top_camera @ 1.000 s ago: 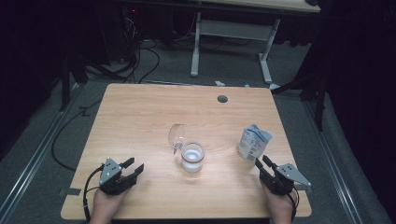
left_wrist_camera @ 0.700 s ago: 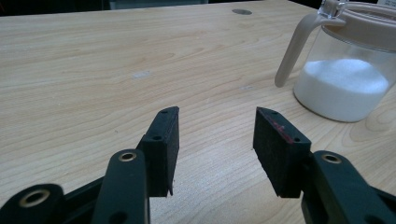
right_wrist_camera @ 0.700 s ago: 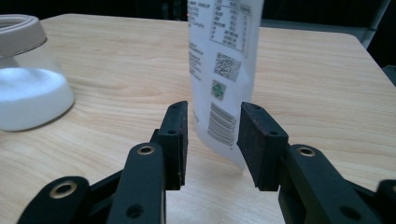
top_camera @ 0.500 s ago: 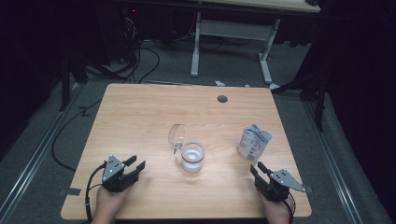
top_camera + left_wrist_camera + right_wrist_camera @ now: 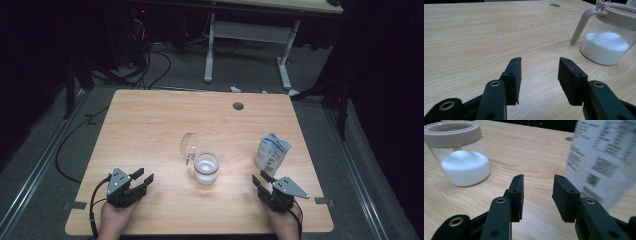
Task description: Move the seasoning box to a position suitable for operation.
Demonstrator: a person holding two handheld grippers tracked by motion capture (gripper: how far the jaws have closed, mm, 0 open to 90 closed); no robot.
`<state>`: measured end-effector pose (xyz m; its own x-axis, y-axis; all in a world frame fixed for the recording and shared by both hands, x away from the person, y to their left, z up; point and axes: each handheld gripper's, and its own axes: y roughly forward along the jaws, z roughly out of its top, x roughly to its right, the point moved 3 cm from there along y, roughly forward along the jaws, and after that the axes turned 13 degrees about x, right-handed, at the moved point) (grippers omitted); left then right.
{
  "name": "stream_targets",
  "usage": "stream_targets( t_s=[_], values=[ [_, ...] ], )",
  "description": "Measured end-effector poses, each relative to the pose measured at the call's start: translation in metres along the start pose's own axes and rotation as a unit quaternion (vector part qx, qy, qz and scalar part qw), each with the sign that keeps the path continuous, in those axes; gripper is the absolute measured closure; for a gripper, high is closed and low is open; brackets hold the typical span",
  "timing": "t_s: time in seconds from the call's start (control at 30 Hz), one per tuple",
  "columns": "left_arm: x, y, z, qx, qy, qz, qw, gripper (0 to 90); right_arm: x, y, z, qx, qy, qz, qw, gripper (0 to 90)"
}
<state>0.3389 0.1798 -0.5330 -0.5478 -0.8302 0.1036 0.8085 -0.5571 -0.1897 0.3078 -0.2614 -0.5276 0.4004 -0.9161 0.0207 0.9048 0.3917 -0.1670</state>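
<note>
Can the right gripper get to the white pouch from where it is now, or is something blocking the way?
Probably yes. The right gripper sits just below the white pouch, jaws open and empty, with bare table between them. The jar stands off to the side, out of the path.

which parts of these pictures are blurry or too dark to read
Right gripper view: the white printed pouch at the right is smeared, its print unreadable, while the clear glass jar of white powder stays fairly sharp. High view: the floor around the light wooden table sinks into near black. Left gripper view: evenly lit, sharp.
</note>
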Motion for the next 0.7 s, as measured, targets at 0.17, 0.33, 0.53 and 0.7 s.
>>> stream_targets(
  t_s=[0.17, 0.33, 0.53, 0.7],
  values=[
    [-0.001, -0.005, -0.002, 0.005, 0.005, 0.023, 0.9997, 48.0, -0.01, 0.012, 0.003, -0.002, 0.002, 0.013, 0.9999, 65.6],
    [0.001, -0.007, -0.004, -0.001, -0.001, 0.025, 0.9997, 47.2, -0.019, 0.022, 0.007, 0.001, -0.006, 0.027, 0.9996, 68.5],
    [0.01, -0.004, -0.005, -0.01, 0.004, 0.016, 0.9998, 47.8, -0.03, 0.035, 0.01, 0.002, -0.018, 0.041, 0.999, 74.0],
    [0.014, -0.002, -0.006, -0.013, -0.001, 0.007, 0.9999, 49.6, -0.036, 0.044, 0.013, 0.001, -0.011, 0.046, 0.9989, 78.9]
  ],
)
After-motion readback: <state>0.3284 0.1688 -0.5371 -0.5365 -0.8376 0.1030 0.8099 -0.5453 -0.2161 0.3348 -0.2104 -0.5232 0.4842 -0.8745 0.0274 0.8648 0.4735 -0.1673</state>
